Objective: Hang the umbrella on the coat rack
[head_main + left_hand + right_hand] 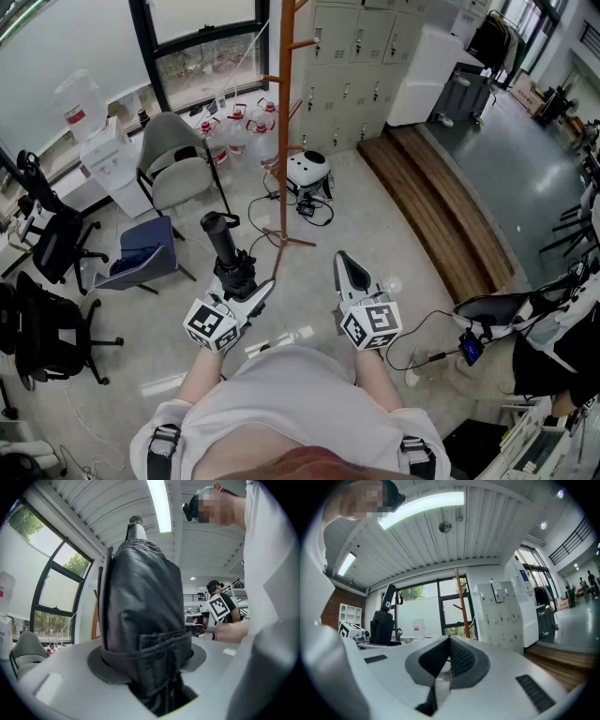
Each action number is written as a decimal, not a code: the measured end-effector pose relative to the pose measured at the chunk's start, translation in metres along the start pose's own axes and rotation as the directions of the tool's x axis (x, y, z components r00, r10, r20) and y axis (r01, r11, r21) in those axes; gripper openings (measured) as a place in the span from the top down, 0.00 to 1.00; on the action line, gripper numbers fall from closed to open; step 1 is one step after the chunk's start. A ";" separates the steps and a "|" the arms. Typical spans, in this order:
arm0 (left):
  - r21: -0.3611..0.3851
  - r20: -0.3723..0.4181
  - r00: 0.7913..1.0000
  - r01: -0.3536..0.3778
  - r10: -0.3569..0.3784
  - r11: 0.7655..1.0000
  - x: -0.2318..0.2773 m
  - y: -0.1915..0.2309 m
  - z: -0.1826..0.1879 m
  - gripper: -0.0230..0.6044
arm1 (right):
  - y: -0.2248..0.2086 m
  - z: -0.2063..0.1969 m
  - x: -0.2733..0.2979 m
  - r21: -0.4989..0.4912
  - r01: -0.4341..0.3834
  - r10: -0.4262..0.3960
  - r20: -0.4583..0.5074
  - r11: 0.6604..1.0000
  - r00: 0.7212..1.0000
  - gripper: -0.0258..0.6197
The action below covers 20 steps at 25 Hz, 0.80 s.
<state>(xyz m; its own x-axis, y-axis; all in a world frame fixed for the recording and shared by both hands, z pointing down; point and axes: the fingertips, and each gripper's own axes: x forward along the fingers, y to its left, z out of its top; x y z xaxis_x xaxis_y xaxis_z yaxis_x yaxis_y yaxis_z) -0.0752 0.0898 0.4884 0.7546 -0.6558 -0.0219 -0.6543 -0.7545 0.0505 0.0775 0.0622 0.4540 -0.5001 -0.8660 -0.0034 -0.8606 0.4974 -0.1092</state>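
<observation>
The umbrella (225, 246) is a compact black one, folded, its fabric bunched and cinched by a band. It stands upright in the left gripper (239, 281), in front of the person's chest and well short of the coat rack (284, 122). The jaws stand wide around the fat fabric bundle, pressing on it from both sides, and the stiff handle end pokes up above. In the right gripper view a dark loop seems to hang beside that handle, though it is too small to be sure.

Here is the worry: the grip is on soft, slippery cloth, not on the handle. If the person tips it toward a peg, the bundle could slide through the pads and drop. The orange rack is tall and thin, with short, upward-slanting pegs, and a hard nudge could rock it. If that loop is what has to catch a peg, it is small and limp and easy to miss.

The right gripper (349, 272) hovers level beside the left, jaws closed together on nothing, so it is free to help. Cables (314, 214) trail across the floor at the rack's foot, near a white helmet-like thing (307, 171), and those are something to trip over on the way in.
</observation>
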 end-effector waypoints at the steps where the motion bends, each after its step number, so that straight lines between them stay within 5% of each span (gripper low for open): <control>1: 0.000 -0.001 1.000 0.000 0.000 1.000 0.001 -0.001 0.000 0.56 | 0.000 0.000 0.000 0.000 -0.003 0.003 -0.002 1.000 1.000 0.95; 20: 0.032 -0.016 0.998 -0.058 0.059 0.998 0.005 -0.005 0.002 0.56 | 0.000 -0.004 -0.005 0.008 -0.033 0.033 -0.009 0.999 0.999 0.95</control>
<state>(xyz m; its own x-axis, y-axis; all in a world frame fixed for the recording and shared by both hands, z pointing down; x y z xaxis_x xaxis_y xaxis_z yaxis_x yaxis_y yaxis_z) -0.0680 0.0904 0.4860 0.7156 -0.6985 -0.0025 -0.6983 -0.7155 0.0198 0.0796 0.0669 0.4580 -0.5292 -0.8485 0.0021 -0.8428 0.5253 -0.1173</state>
